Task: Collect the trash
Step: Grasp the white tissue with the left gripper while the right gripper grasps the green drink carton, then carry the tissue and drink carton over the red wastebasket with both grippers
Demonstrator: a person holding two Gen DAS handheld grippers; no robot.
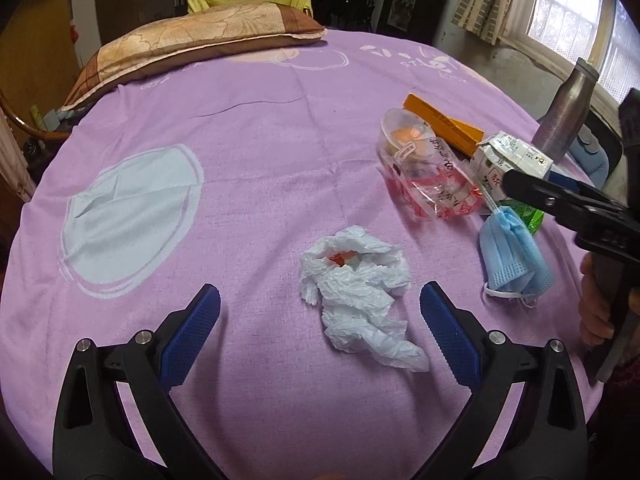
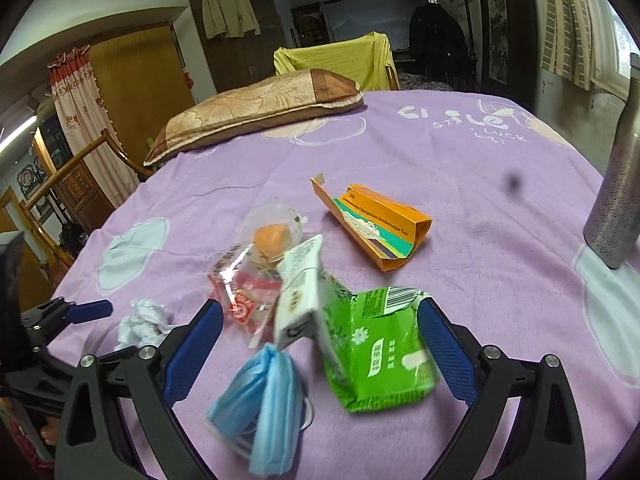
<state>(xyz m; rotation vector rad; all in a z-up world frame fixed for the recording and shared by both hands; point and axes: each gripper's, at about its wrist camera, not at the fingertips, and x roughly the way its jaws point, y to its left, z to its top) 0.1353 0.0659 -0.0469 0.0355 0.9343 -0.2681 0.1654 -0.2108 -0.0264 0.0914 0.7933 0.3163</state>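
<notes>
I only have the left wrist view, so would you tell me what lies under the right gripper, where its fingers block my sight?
Observer: A green wrapper lies between the open fingers of the right gripper.
Operator: Is the orange box closed?
Observer: No, the orange box is open at both ends.
Operator: Is the milk carton standing?
Observer: The milk carton is crushed and leaning against the wrapper.

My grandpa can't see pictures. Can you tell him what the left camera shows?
Open left tongs hover over a crumpled white tissue on a purple bedsheet. To the right lie a blue face mask, plastic wrappers and an orange box, with the right tongs above them.
</notes>
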